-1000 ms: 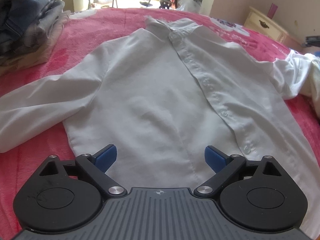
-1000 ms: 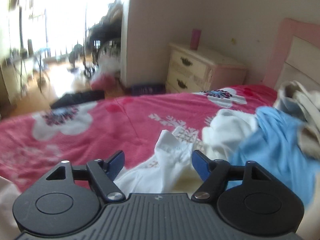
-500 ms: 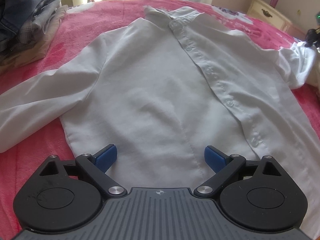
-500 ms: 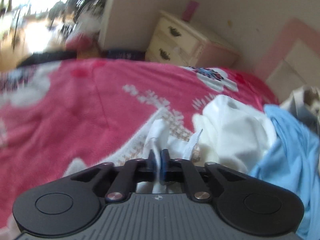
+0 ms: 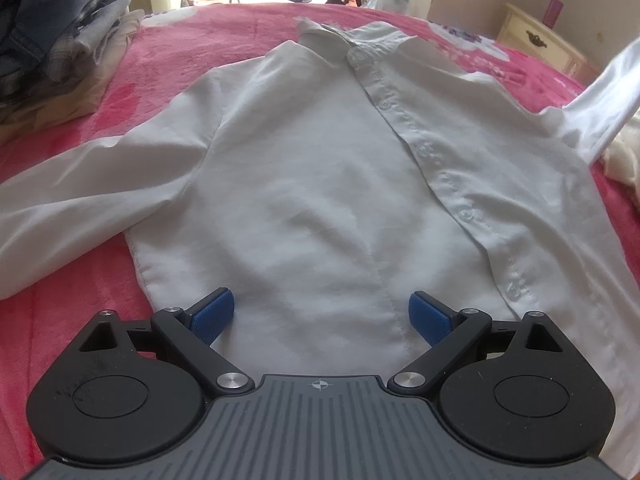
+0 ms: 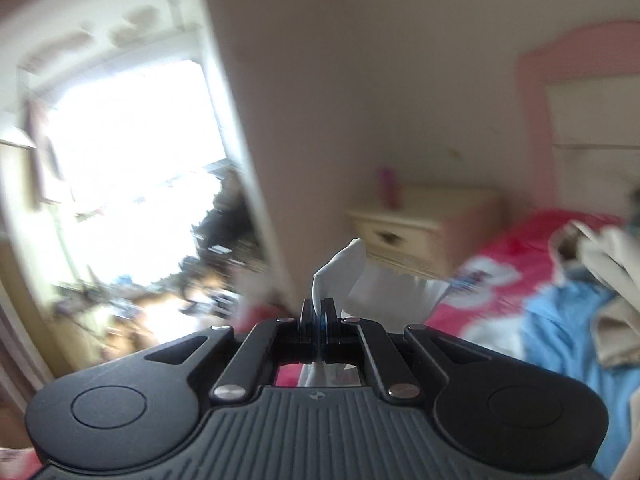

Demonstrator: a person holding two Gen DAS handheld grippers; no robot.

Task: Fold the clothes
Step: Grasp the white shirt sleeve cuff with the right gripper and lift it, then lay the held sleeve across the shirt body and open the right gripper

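Right wrist view: right tongs pinched on white shirt's cuff; left tongs wide above shirt hem.

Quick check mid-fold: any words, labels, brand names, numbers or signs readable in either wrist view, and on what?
None readable.
Grey ribbed claw housing: only a small crosshair mark, no lettering.
White button-up cotton shirt: no tag or print shows.
Pink floral blanket: flower pattern only.
Right wrist view: too blurred to read anything.

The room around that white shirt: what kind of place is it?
Most likely a home bedroom: the shirt lies on a bed with a pink floral blanket, a cream nightstand stands by the wall, and folded clothes are stacked nearby.
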